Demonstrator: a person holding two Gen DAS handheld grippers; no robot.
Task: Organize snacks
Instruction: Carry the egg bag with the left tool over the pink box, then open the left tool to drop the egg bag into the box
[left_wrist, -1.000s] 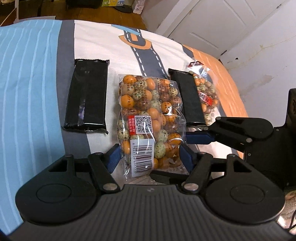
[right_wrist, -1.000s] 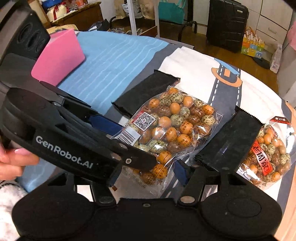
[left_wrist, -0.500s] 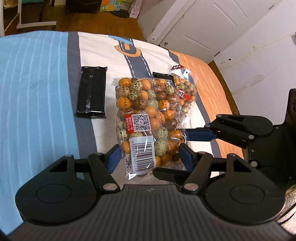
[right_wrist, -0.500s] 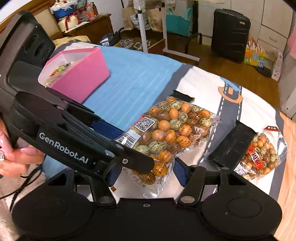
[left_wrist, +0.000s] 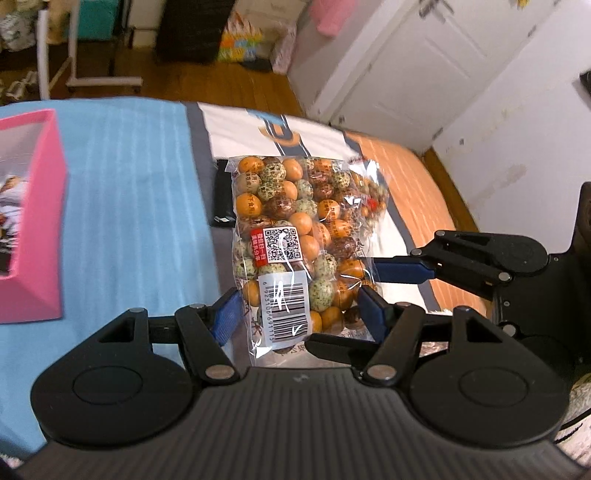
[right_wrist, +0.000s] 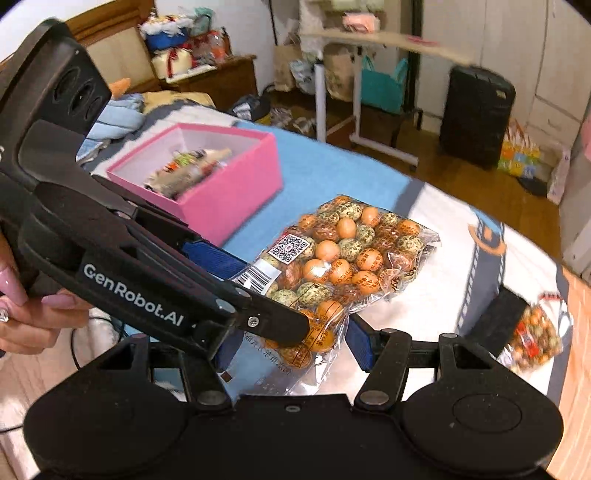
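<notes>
A clear bag of orange and speckled candy balls (left_wrist: 291, 240) is held up above the bed, gripped at its near end by both grippers. My left gripper (left_wrist: 295, 314) is shut on its bottom edge; it shows in the right wrist view (right_wrist: 258, 295) too. My right gripper (right_wrist: 291, 347) is shut on the same end of the bag (right_wrist: 343, 254). A pink box (right_wrist: 221, 184) with snacks inside stands on the blue cover to the left. A second candy bag (right_wrist: 532, 332) and a black bar (right_wrist: 495, 321) lie on the bed at right.
Another black bar (left_wrist: 223, 195) lies partly behind the held bag. The pink box (left_wrist: 29, 221) is at the left edge of the left wrist view. A white wall and door (left_wrist: 406, 66) stand beyond the bed. A suitcase (right_wrist: 476, 114) and a rolling table (right_wrist: 369, 92) stand on the wooden floor.
Both grippers have lifted the candy bag higher off the bed and carried it left toward the pink box. The snacks on the bed have dropped away.
</notes>
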